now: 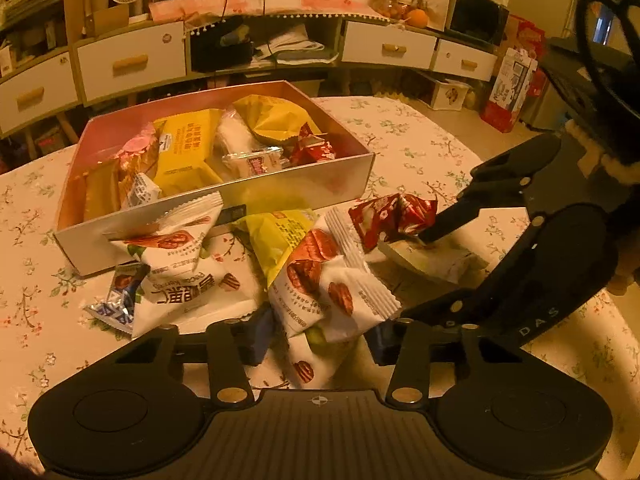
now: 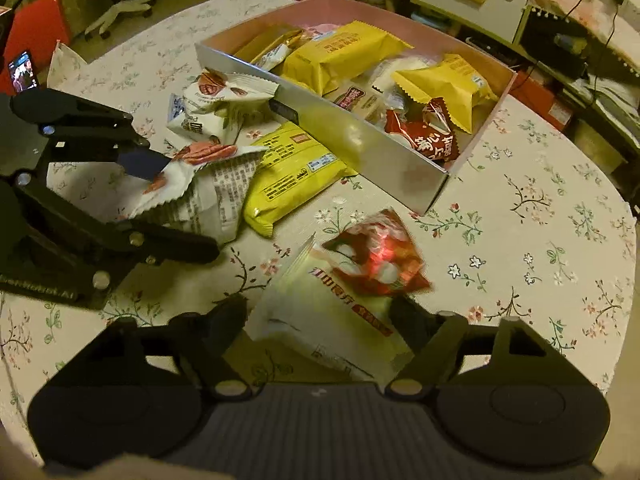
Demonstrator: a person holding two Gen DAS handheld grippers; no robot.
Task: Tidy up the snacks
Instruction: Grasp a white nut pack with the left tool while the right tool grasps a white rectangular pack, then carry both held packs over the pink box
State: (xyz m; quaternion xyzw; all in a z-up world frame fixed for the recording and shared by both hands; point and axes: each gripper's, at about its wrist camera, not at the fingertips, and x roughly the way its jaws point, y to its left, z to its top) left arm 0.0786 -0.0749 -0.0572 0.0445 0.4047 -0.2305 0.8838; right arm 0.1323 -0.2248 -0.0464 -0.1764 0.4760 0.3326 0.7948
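The right gripper [image 2: 320,312] stands wide around the white packet [image 2: 320,332], long way pointing up-left at the box [image 2: 360,148] (left gripper [image 1: 320,344] pinches a pecan pack [image 1: 328,280]).

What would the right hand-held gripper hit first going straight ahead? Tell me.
The right hand-held gripper already straddles the pale flat packet. Straight on, it would likely meet the red snack pouch lying on that packet first, though depth is unclear.
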